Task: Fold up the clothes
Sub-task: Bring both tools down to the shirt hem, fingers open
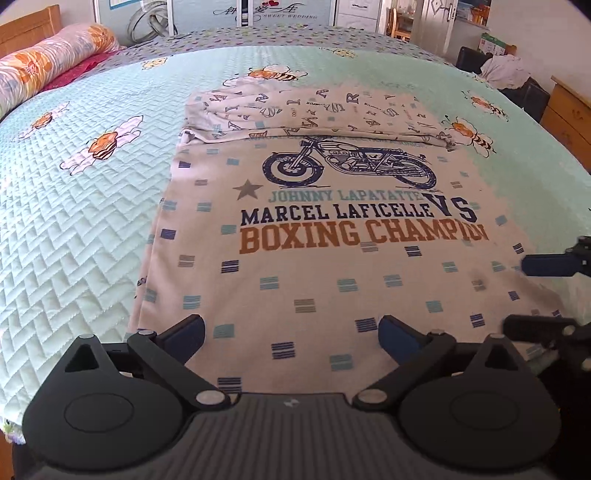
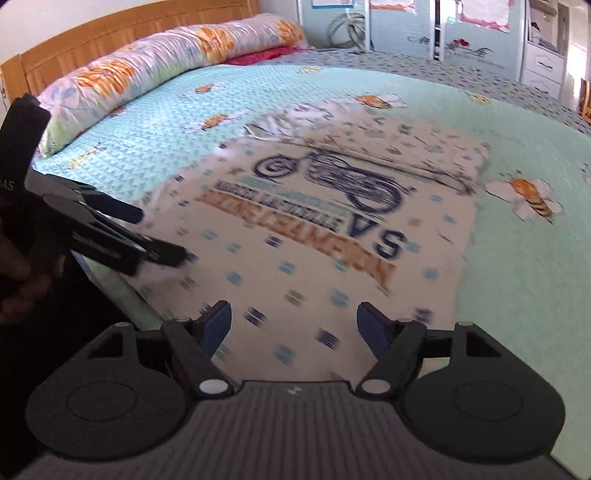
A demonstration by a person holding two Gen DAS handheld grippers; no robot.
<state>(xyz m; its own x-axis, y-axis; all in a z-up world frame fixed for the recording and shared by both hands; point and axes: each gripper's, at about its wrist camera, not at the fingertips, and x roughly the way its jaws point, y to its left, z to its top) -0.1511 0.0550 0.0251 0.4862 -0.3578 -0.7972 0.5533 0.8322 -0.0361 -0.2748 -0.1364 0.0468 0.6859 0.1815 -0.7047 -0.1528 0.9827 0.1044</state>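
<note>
The left gripper (image 1: 291,334) has its two blue-tipped fingers spread wide, with nothing between them; it hangs over the near edge of the shirt (image 1: 332,258), and I cannot tell if it touches the cloth; the right gripper (image 2: 294,323) is spread wide too, also with nothing in it, and it sits over the near part of the same shirt (image 2: 314,266); in the left view the right gripper's fingers (image 1: 550,264) poke in from the right side, one above the other, at the shirt's right edge; in the right view the left gripper (image 2: 159,232) comes in from the left, held by a hand (image 2: 18,280) that shows only a little at the edge; the shirt lies flat on the bed (image 1: 74,229), pale with small blue and green squares, a motorcycle picture (image 1: 349,162) and big words under it; its far part is folded over, and that flap (image 1: 314,114) shows a pattern of letters; the right view is blurry, so the words there are hard to read; the bed cover is light green and quilted, with bee pictures (image 1: 105,146) on it; a long flowery pillow (image 2: 155,74) lies by the wooden headboard (image 2: 122,33); past the bed stands a pale blue wardrobe (image 1: 258,13).
</note>
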